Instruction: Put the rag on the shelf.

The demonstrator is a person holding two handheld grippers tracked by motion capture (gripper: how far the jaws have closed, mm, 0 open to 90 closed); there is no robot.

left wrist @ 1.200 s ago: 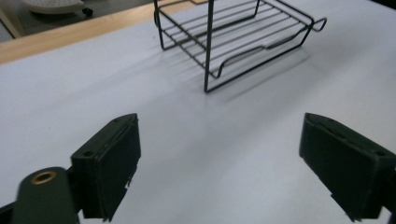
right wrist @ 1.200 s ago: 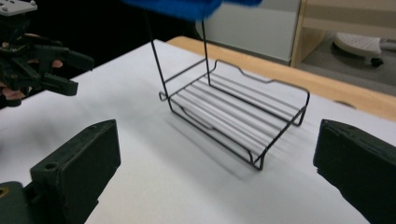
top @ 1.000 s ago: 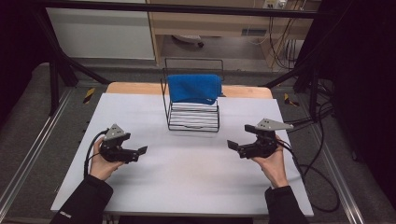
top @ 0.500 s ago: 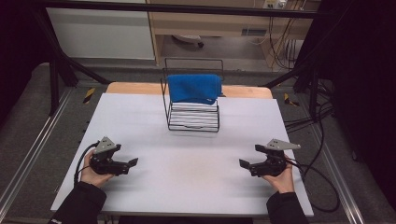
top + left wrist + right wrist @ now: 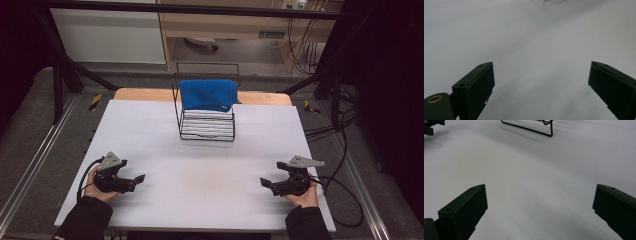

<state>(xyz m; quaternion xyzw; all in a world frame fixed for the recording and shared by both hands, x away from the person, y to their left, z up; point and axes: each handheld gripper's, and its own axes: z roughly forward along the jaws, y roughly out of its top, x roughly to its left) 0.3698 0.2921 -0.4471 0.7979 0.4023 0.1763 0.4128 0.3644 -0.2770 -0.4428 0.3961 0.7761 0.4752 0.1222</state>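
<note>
Left tool (image 5: 139,178): the black two-jaw tool in the person's left hand sits low over the near left part of the white counter (image 5: 210,170), jaws spread wide and holding nothing, as the left gripper view (image 5: 540,87) confirms.
Right tool (image 5: 265,183): the matching black tool in the right hand sits low at the near right of the counter, its jaws likewise parted and bare in the right gripper view (image 5: 540,210).
Blue cloth (image 5: 207,94): a folded blue cloth hangs over the upright back of the black wire rack (image 5: 207,127).
Rack: it stands at the far middle of the counter, well apart from both tools.
Between the tools: bare white counter surface.
</note>
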